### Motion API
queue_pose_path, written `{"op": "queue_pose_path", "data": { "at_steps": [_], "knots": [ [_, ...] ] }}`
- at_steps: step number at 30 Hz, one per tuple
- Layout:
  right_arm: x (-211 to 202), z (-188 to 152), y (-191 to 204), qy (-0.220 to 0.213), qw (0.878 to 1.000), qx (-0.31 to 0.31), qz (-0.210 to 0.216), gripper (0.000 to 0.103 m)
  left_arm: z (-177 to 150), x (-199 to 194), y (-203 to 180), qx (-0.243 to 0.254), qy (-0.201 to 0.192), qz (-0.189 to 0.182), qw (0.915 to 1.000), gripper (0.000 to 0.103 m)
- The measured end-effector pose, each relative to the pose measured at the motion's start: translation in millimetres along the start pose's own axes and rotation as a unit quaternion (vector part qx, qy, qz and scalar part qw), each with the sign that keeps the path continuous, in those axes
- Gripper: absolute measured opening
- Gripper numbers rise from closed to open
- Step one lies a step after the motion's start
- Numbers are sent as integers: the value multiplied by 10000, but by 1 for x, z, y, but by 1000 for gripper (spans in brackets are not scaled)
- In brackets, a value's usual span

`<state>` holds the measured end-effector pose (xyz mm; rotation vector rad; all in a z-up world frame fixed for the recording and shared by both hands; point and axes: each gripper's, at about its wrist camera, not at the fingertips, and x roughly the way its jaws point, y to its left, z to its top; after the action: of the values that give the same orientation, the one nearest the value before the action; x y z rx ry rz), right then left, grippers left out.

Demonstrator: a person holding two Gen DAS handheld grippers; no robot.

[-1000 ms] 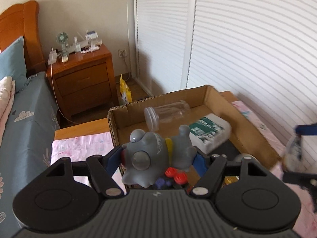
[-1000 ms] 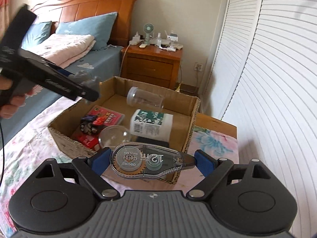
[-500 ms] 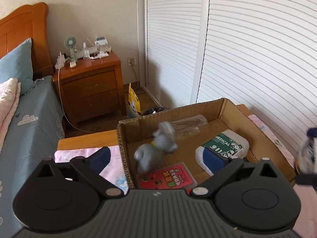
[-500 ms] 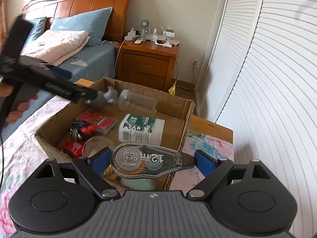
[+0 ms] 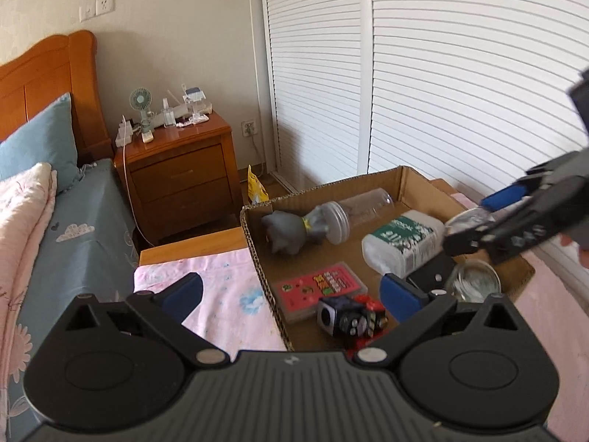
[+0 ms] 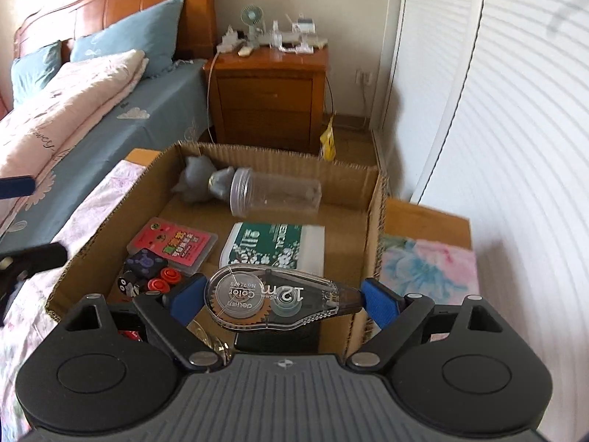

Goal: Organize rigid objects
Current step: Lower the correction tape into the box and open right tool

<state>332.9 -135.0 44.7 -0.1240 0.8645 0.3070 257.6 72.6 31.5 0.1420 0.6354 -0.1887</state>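
My left gripper (image 5: 291, 296) is open and empty, above the near left edge of the cardboard box (image 5: 257, 261). The grey toy elephant (image 5: 291, 230) lies in the box's far left corner, against a clear jar (image 5: 353, 213). My right gripper (image 6: 281, 296) is shut on a clear correction tape dispenser (image 6: 279, 302), held over the box's (image 6: 375, 221) near end. In the left wrist view the right gripper (image 5: 489, 217) hangs over the box's right side. The elephant (image 6: 200, 182) and jar (image 6: 274, 195) also show in the right wrist view.
In the box lie a white and green medical bottle (image 6: 274, 246), a pink card case (image 6: 173, 243), a dark cube toy with red buttons (image 6: 147, 276) and a round glass lid (image 5: 475, 281). A bed (image 6: 92, 84) and wooden nightstand (image 6: 268, 84) stand beyond.
My left gripper opened and let go of the grey elephant, which dropped into the box's far corner; the gripper then pulled back and up. My right gripper moved forward over the box with the dispenser.
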Motion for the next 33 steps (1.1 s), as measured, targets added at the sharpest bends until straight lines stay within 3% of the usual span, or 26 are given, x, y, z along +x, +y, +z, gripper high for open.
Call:
{"op": "queue_pose_path", "data": {
  "at_steps": [3,6,15,20,25,29,33],
  "knots": [
    [7,-2,4,-4,10000,33,-84,93,-7,-7,-6,103,-29,14,9999,102],
    [3,-2,3,-67,9998,157,-68,103,-14,-14,-12,132,-54,5,9999,102],
    [-42,-14,9,-397,9976,334,-451,103,-38,-38,-32,-283,-219,371,9987,102],
    [-75,-45,28,-485,9944,288,-888,103,-43,-56,-40,-713,-74,417,9966,102],
    [-99,-86,44,-555,9902,495,-1185,103,-46,-73,-55,-840,92,614,9945,102],
    [-108,-111,44,-398,9885,915,-1133,103,-51,-83,-68,-830,312,729,9934,102],
    [-113,-125,43,-271,9868,1112,-1147,103,-54,-89,-75,-844,436,568,9939,102]
  ]
}}
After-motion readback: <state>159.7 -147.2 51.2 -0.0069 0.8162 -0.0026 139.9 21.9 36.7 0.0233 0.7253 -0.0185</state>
